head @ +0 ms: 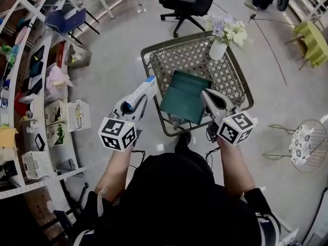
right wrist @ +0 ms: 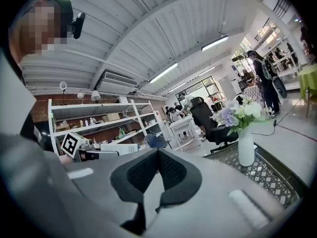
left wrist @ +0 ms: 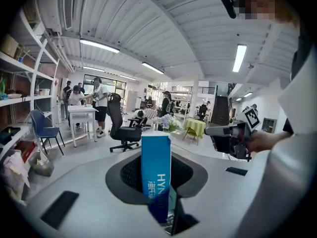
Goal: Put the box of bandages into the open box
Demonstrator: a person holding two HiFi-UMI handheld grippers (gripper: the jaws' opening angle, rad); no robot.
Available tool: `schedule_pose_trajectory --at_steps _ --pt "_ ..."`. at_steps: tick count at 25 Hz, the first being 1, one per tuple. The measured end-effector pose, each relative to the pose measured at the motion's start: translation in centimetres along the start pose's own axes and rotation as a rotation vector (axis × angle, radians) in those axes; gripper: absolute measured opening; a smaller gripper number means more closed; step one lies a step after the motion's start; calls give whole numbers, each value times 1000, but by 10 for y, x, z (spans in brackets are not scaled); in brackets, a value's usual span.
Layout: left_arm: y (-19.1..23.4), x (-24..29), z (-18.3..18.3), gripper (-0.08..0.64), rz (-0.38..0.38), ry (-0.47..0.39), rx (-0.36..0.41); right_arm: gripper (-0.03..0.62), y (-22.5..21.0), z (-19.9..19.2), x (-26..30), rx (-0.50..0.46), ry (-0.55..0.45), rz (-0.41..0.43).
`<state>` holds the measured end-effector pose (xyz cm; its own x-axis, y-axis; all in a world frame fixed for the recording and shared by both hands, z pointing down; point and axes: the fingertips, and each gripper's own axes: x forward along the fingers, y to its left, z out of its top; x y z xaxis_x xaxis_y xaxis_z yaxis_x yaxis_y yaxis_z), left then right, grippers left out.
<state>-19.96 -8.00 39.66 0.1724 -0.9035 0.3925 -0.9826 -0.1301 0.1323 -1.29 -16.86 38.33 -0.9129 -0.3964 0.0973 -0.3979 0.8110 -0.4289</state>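
Our left claw squeezes the blue box of bandages. It is at 9 o'clock from the green open box on the wire table. Our right claw is closed with nothing in it, at the open box's 3 o'clock side.

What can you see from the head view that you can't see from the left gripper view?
Only the head view clearly shows the green box lying open on the wire table, and the white baskets on the floor.
Only the left gripper view shows the ceiling lights and people by a white table.
Both show the bandage box gripped in the left gripper, the right gripper, the black chair and the flowers.
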Motion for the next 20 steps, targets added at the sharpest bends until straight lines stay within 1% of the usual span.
schedule_pose_trajectory --at_steps 5,10,15,20 --pt "-10 29 19 78 -9 4 42 9 -36 12 1 6 -17 -9" --pt "-8 50 21 78 -28 18 32 9 -56 8 -4 41 -19 -47" --pt "-3 74 25 78 -72 24 28 9 -71 4 -2 65 6 -97" --pt "11 103 22 78 -134 57 22 9 -81 9 11 67 12 -161"
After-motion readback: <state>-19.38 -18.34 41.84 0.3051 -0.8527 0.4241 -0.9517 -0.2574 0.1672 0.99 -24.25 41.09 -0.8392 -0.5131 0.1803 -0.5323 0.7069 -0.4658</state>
